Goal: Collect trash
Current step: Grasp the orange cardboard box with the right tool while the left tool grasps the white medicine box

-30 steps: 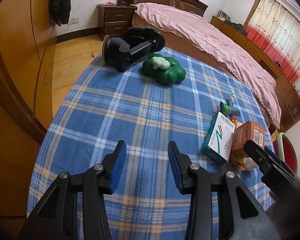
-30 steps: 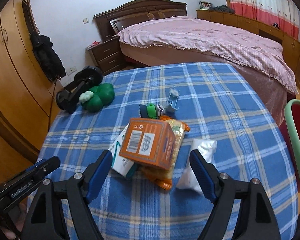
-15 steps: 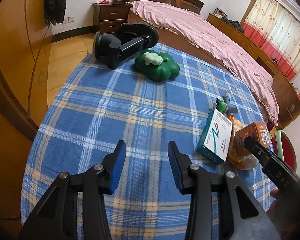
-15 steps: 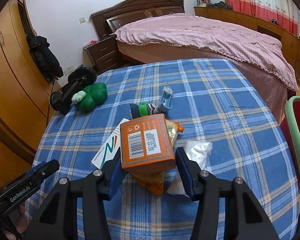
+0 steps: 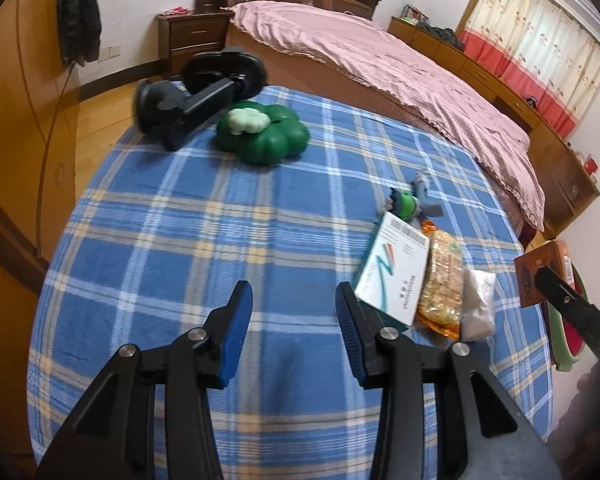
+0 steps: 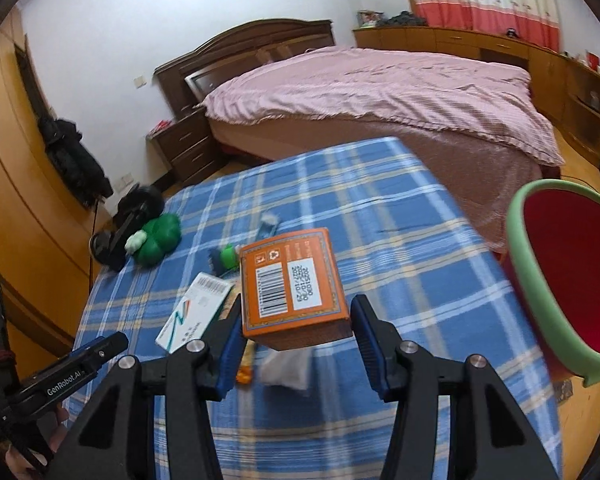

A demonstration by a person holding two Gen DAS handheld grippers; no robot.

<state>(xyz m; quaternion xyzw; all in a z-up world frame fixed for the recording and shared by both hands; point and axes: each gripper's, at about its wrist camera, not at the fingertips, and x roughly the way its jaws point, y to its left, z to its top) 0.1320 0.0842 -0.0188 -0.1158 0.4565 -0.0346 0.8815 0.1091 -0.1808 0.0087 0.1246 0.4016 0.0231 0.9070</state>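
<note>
The orange box [image 6: 294, 284] is clamped between the blue pads of the right gripper [image 6: 298, 332] and is now lifted clear of the blue checked tablecloth [image 6: 400, 240]; a second ago it was lying on the snack packet with the jaws standing wide around it. Under it the white tissue [image 6: 288, 370] is seen, blurred. The left gripper [image 5: 294, 332] is held above the cloth with its jaws apart and nothing between them, as before. Just to its right the white and green carton [image 5: 396, 272], the snack packet [image 5: 442, 284] and the tissue are now uncovered. Farther right, the red bin with a green rim [image 6: 540, 280] has come into the right view. At the far edge lies the green clover-shaped object [image 5: 268, 136].
</note>
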